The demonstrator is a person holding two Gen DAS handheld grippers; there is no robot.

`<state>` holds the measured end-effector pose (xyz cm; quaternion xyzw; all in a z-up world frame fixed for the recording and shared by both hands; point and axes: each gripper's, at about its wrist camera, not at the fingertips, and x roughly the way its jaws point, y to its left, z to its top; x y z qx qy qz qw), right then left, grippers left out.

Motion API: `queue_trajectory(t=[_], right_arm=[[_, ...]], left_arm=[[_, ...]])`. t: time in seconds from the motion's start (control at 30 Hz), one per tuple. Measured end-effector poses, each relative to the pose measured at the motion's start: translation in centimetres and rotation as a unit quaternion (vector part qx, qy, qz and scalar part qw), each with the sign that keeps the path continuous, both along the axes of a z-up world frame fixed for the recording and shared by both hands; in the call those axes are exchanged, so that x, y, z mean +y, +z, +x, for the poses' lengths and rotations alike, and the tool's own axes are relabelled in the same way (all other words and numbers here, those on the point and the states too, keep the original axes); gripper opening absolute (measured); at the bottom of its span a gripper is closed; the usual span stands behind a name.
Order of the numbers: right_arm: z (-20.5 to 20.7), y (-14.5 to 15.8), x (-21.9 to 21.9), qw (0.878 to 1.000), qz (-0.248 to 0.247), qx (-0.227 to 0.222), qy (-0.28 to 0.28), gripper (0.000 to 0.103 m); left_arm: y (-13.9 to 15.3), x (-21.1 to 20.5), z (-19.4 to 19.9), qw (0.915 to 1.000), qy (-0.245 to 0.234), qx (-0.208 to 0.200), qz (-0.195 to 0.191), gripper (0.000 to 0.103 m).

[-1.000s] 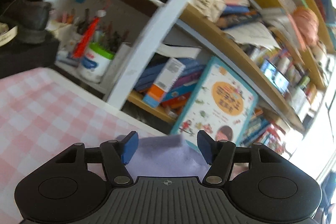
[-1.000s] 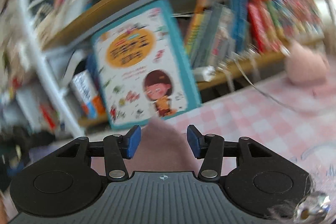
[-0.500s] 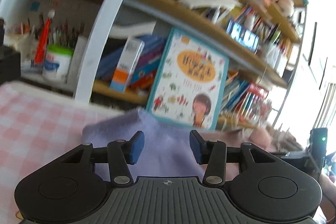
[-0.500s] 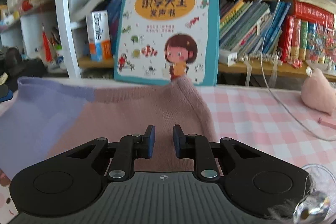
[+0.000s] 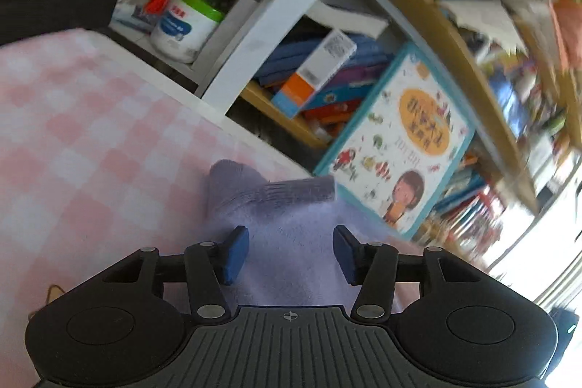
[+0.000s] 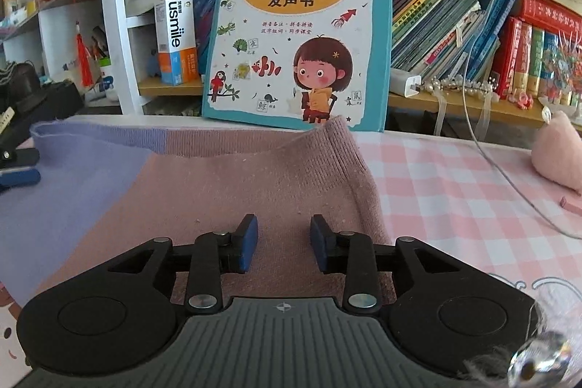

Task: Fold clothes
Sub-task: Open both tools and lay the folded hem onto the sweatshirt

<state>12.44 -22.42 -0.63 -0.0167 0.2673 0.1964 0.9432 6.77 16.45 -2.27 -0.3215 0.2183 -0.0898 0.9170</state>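
A knit garment, lilac on its left part [image 5: 283, 206] and dusty pink on its right part [image 6: 254, 177], lies flat on the pink checked tablecloth [image 5: 72, 133]. My left gripper [image 5: 289, 253] is open and empty just above the lilac part, near its ribbed far corner. My right gripper [image 6: 283, 242] is open and empty above the pink part, near its right edge. The left gripper's blue fingertips [image 6: 18, 175] show at the left edge of the right wrist view.
A bookshelf stands right behind the table, with a large teal children's book [image 6: 298, 31] leaning at the table's far edge. A pink plush toy [image 6: 556, 151] and a white cable [image 6: 491, 133] lie on the right. A green-lidded tub [image 5: 185, 24] stands on the far left.
The right jaws, nearly shut half a second ago, have opened wider over the pink part. The left gripper has tilted and swung left, its jaws wider, and the lilac corner now lies flat.
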Motion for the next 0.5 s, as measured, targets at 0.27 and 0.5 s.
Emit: queue_trajectory(t=[0.27, 0.5], right_arm=[[0.1, 0.1, -0.1, 1.0, 0.004, 0.002, -0.001, 0.031], [0.0, 0.1, -0.1, 1.0, 0.006, 0.003, 0.001, 0.032]], left_arm=[[1.5, -1.3, -1.0, 0.9946, 0.044, -0.027, 0.09, 0.061], [1.0, 0.3, -1.4, 0.9957, 0.071, -0.013, 0.058, 0.065]])
